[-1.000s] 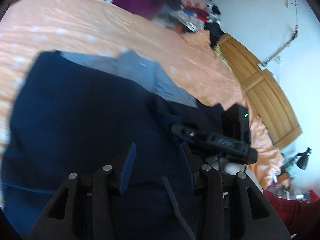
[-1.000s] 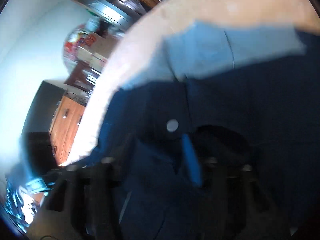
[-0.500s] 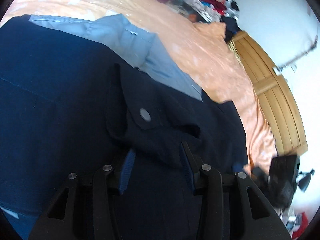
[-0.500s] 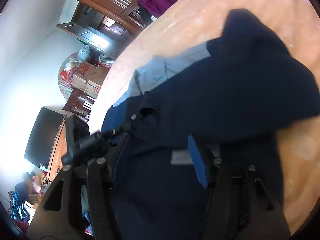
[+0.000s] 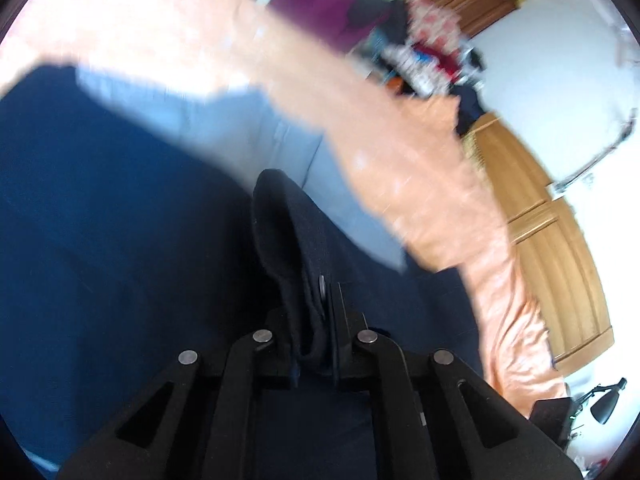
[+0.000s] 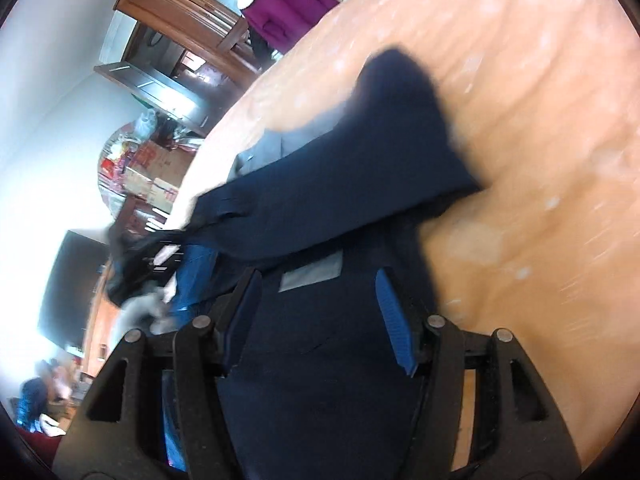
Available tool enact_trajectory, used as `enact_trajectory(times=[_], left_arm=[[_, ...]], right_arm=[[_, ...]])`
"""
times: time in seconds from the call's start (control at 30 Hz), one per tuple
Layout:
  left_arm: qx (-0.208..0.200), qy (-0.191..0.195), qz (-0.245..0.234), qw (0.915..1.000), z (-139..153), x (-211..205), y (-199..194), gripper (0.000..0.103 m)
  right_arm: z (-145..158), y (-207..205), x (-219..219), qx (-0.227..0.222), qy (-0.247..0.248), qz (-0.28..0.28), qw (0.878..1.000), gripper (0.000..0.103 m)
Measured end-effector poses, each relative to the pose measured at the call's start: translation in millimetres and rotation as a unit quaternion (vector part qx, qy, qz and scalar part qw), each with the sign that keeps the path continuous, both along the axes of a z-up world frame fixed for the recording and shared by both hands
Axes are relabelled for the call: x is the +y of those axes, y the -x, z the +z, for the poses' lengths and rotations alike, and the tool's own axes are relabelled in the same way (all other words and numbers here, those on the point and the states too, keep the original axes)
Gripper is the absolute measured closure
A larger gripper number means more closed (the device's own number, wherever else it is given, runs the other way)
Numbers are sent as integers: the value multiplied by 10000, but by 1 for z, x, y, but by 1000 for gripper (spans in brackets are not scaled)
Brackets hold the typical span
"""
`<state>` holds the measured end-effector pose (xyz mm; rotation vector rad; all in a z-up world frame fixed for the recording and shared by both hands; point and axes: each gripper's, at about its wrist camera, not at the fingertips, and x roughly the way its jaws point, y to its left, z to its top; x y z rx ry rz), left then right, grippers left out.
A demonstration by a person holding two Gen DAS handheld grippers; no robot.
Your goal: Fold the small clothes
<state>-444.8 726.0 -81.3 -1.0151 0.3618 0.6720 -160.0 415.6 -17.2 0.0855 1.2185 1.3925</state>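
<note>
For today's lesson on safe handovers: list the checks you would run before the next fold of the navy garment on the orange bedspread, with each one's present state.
1. Left gripper shut on the navy garment: ok.
2. Right gripper gripping cloth: not ok, jaws open.
3. Navy garment lying flat: not ok, a fold is lifted.
4. Orange bedspread bare beyond the garment: ok.
5. Grey lining tucked in: not ok, exposed.

Left gripper [image 5: 316, 316]: jaws drawn close together, clamped on a raised fold of dark cloth [image 5: 288, 232] that stands up between the fingers, pointing toward the far side. Right gripper [image 6: 320, 316]: jaws spread wide, blue pads [image 6: 394, 320] exposed, cloth lying in the gap between them with no visible pinch. Right wrist view shows the left gripper as a blurred dark shape at near left.
</note>
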Motion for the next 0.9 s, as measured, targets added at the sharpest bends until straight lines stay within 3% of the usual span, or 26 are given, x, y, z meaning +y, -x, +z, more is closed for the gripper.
enact_trajectory(times=[0.13, 0.23, 0.37, 0.53, 0.67, 0.7, 0.8, 0.9], left_arm=[[-160, -638, 361, 9972, 47, 8, 56, 94], [43, -826, 571, 9949, 57, 23, 96, 94], [195, -525, 645, 9963, 34, 43, 129, 94], [249, -220, 607, 9976, 1, 42, 137, 94], [487, 58, 665, 9966, -18, 38, 137, 92], [662, 243, 756, 9946, -27, 40, 142, 86], [545, 525, 946, 9926, -37, 43, 165, 82], [894, 192, 1307, 9872, -17, 34, 183, 81]], right_arm=[[3, -5, -1, -276, 98, -10, 9996, 44], [0, -1, 5, -286, 140, 36, 9995, 44], [0, 10, 23, -535, 177, 205, 9982, 44], [12, 15, 55, -1020, 56, 401, 9940, 44], [-11, 6, 92, -1561, 847, 567, 9825, 50], [-22, 4, 96, -1575, 1056, 596, 9800, 51], [-35, 0, 93, -1464, 1051, 690, 9812, 51], [-30, -4, 84, -1503, 1059, 655, 9808, 55]])
